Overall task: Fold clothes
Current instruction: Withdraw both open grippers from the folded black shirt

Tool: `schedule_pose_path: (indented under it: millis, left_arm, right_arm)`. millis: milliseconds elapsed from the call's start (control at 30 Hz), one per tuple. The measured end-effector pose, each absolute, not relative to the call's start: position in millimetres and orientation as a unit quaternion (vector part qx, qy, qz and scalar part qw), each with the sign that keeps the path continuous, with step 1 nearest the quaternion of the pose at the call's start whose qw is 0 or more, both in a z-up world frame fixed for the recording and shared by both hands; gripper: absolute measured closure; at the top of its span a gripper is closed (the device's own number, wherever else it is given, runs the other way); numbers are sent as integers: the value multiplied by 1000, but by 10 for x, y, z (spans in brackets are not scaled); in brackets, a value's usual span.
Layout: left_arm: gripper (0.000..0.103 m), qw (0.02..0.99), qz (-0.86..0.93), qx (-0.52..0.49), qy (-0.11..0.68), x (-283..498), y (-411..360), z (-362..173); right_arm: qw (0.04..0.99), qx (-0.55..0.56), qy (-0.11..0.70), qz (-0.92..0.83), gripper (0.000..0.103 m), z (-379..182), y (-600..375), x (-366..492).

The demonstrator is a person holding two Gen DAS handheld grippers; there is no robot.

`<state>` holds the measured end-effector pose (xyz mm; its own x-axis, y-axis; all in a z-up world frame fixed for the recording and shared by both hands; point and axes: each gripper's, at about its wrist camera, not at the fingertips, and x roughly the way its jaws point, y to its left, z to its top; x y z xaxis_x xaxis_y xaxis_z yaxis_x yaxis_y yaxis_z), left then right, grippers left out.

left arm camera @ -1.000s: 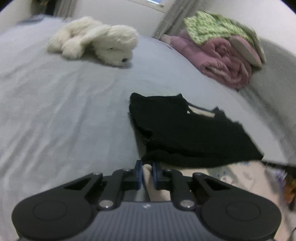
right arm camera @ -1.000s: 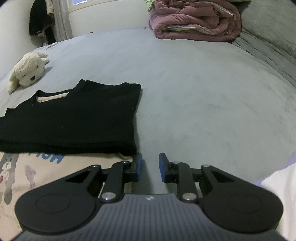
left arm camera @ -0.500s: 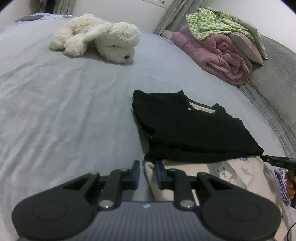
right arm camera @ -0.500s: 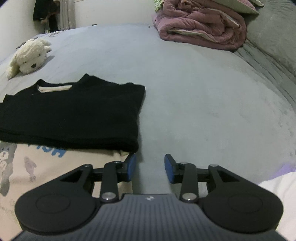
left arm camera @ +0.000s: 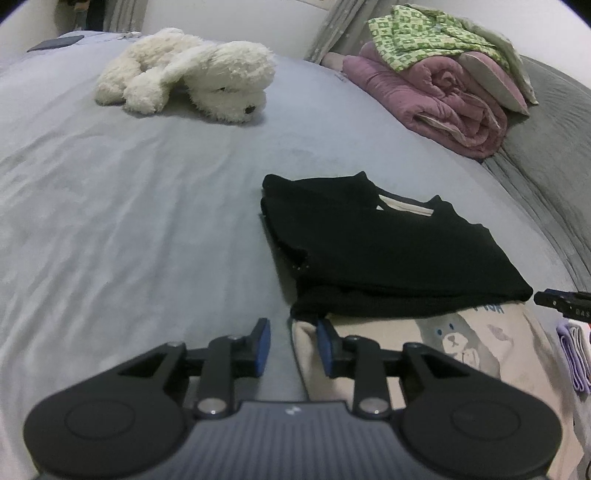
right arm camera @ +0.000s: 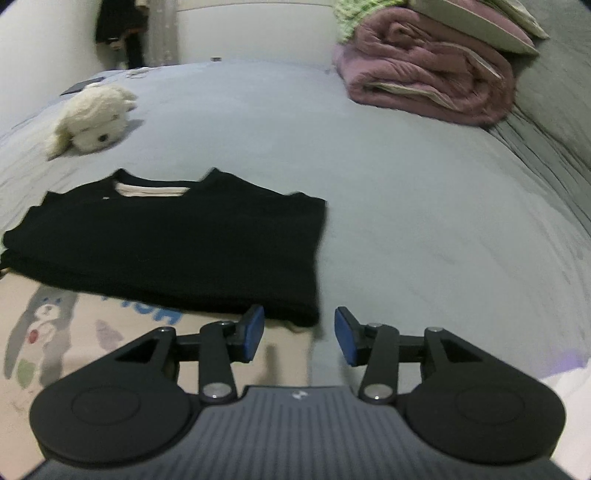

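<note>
- Surroundings: my two tools work over a grey bed (left arm camera: pixel 147 221); a white plush dog (left arm camera: pixel 192 74) lies on it at the far left, well apart from the clothes.
- Far right of the bed: a rolled pink blanket (left arm camera: pixel 443 107) carries a green patterned cloth (left arm camera: pixel 424 33) on top; neither touches the garments.
- Near right edge, left wrist view: a small stack of pale purple cloth (left arm camera: pixel 572 354) lies just beside the beige garment. In the right wrist view something white shows at the lower right corner; I cannot tell what it is.
- Nothing stands between my tools and the clothes; the bed beside them is bare.
- Task garments: a black shirt (right arm camera: pixel 166 243), folded into a flat rectangle with its neckline facing away and a pale inner label showing, lies in the middle of the bed.
- Its near edge overlaps a beige shirt (left arm camera: pixel 424 354) printed with a cartoon bear and blue lettering, spread flat beneath and nearer to me.
- Left tool (left arm camera: pixel 291 343): jaws opening; the left corner of the beige shirt lies between them, against the right pad only, no longer pinched.
- Right tool (right arm camera: pixel 299 339): jaws opening, released, over the right corners of the black and beige shirts, with no pad pressing on cloth.
</note>
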<state>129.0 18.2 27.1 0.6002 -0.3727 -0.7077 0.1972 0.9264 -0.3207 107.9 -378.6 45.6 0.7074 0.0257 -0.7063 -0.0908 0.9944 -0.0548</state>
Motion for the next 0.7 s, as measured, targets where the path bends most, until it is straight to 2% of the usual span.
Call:
schedule_pose_path:
  millis: [267, 367, 467, 700]
  left_arm:
    - [73, 887, -152, -103, 423, 1178, 130, 287]
    - [73, 889, -148, -95, 423, 1099, 125, 310]
    - [72, 890, -144, -92, 423, 1042, 114, 325]
    - [70, 894, -145, -65, 420, 987, 50, 265]
  right_arm:
    - [916, -85, 388, 62, 54, 512, -3516, 907]
    - [923, -93, 365, 80, 47, 612, -3470, 742]
    - [920, -101, 366, 91, 45, 597, -3472, 663]
    - [893, -125, 423, 89, 45, 308, -3584, 639]
